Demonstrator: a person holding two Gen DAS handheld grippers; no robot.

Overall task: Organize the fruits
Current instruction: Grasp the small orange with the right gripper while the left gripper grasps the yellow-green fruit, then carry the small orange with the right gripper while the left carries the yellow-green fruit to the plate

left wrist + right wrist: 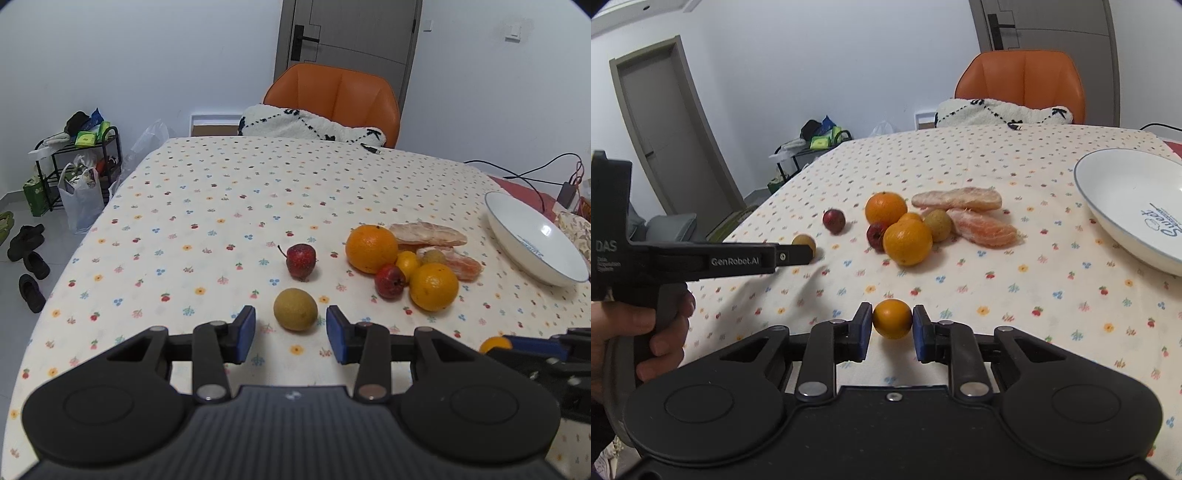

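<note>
Right gripper (892,325) pinching small orange (892,318); left gripper (291,332) spread before longan (295,309). Round fruit may slip, roll off table.

Even indoor light, fisheye-warped edges

From my right wrist view the white bowl (1123,199) is cut off by the right picture edge. My left tool (798,254) hides part of the small brownish fruit (805,242). In the left wrist view only a sliver of the small orange (495,344) shows behind my right tool (535,347).
</note>
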